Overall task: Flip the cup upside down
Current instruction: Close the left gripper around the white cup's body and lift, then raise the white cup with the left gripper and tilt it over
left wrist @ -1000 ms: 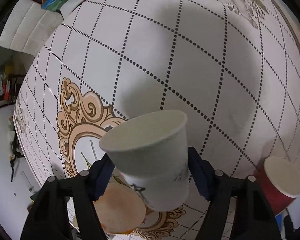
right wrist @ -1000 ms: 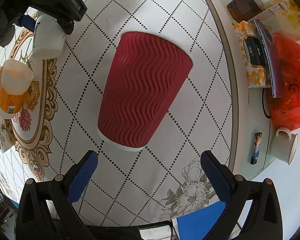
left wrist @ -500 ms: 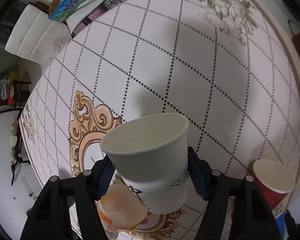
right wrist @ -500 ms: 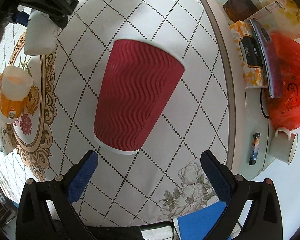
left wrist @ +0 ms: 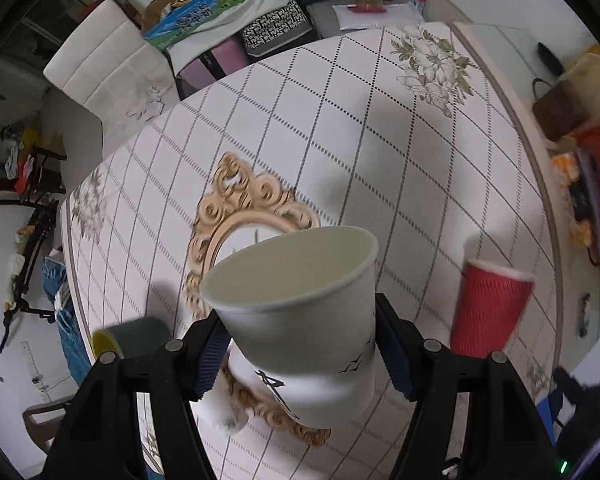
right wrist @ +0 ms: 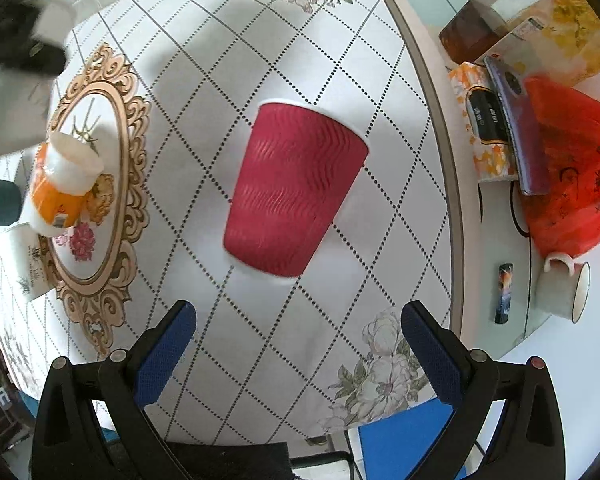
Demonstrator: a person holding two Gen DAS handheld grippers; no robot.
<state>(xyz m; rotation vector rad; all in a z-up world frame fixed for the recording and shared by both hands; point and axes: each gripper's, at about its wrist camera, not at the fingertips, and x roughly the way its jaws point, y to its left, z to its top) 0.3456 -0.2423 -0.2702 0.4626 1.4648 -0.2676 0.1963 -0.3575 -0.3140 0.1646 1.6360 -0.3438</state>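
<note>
I am holding the white paper cup with small bird prints [left wrist: 300, 320] in my left tool [left wrist: 296, 356], its two blue pads pinching the lower wall from either side. The cup is hanging above the quilted, diamond-patterned surface [left wrist: 380, 140], its open mouth tilting away from me, so the flip is not yet done. It looks empty and very light, but the thin paper wall will buckle if I squeeze harder, so I judge the stiffer band near the base, where I am gripping, the right place. My right tool [right wrist: 300, 340] is hovering spread wide and empty, short of the red ribbed paper cup [right wrist: 292, 192], which is already standing mouth-down on the surface.
</note>
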